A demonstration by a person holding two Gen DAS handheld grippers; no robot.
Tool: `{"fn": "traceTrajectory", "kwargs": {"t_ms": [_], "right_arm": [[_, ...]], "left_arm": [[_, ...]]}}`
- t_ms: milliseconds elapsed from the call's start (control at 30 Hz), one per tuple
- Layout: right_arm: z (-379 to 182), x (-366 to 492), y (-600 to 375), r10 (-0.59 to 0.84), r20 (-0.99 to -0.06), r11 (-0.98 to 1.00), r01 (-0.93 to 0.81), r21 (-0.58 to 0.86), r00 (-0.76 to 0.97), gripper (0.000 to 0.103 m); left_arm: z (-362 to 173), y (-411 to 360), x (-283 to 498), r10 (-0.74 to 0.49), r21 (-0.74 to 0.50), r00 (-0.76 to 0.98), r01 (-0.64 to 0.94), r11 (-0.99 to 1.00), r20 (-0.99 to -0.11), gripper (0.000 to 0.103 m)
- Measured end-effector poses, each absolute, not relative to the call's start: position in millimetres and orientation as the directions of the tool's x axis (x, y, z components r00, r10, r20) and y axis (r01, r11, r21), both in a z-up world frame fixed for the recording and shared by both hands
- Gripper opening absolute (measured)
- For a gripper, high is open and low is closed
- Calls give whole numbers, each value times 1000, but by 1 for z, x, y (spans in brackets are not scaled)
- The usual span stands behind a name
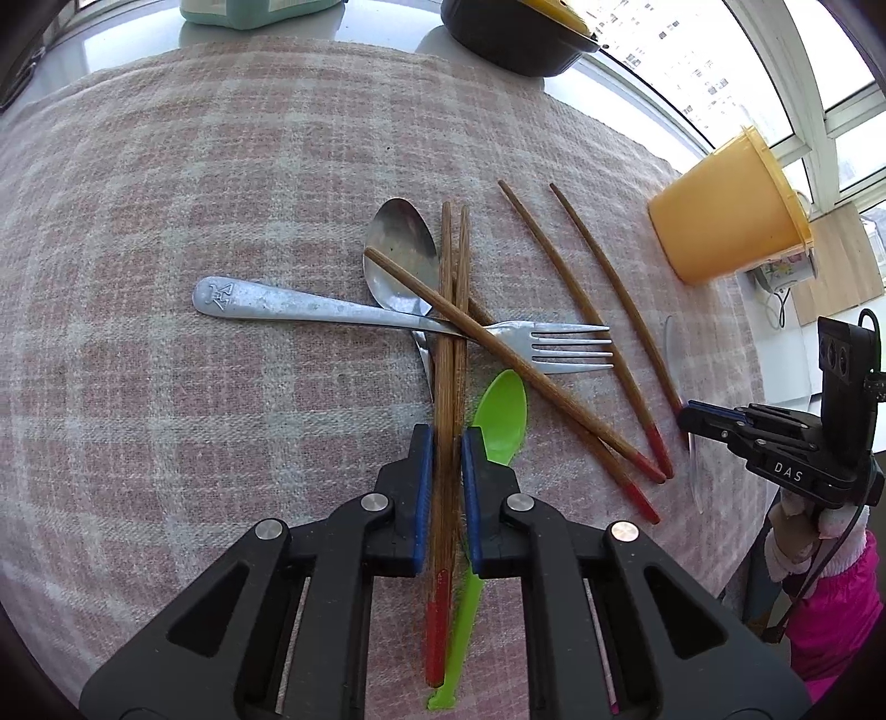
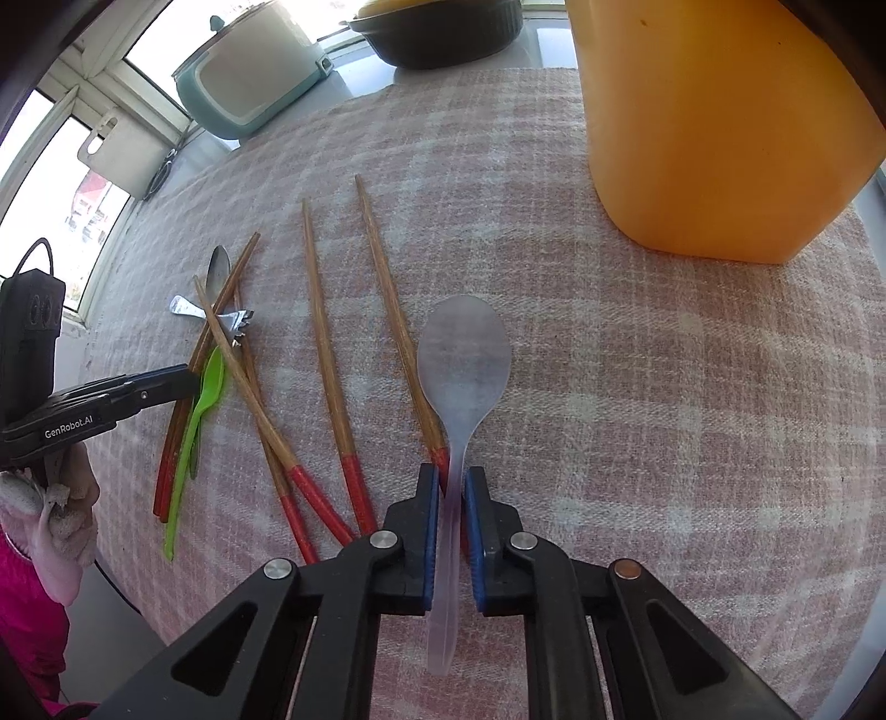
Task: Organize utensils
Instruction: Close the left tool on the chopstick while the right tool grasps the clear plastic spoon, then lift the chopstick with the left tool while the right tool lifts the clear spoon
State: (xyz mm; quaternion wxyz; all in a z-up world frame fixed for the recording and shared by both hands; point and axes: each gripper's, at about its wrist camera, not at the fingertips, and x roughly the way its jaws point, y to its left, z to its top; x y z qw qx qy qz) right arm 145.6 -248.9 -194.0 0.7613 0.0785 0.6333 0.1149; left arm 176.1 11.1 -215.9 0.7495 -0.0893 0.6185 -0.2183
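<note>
My left gripper (image 1: 447,437) is shut on a pair of wooden chopsticks (image 1: 451,332) with red ends, which lie over a metal fork (image 1: 310,302) and a metal spoon (image 1: 401,243). A third chopstick (image 1: 515,363) crosses the pile. A green plastic spoon (image 1: 503,412) lies just right of the left fingers. Two more chopsticks (image 2: 326,354) lie side by side on the cloth. My right gripper (image 2: 451,476) is shut on the handle of a clear plastic spoon (image 2: 464,354), whose bowl points toward the orange cup (image 2: 714,122). The right gripper (image 1: 686,423) also shows at the left wrist view's right edge.
A pink checked cloth (image 1: 221,166) covers the table. A teal appliance (image 2: 249,72) and a dark pot (image 1: 515,39) with a yellow lid stand at the far edge by the window. The person's pink sleeve (image 1: 830,609) is at the table's near right edge.
</note>
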Motion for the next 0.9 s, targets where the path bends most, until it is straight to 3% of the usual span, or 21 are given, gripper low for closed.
{"fn": "traceTrajectory", "kwargs": {"t_ms": [700,900], "right_arm": [[-192,134,-277,244,-958,969,-72,235,154,7],[-196,140,-284,304,-942,953,-42,301,140,11]], "left_arm": [[-211,59,136,-395,-370,163,162,915,-904,5],[-213,63,131,-399,-376,159,154,913,-903,5]]}}
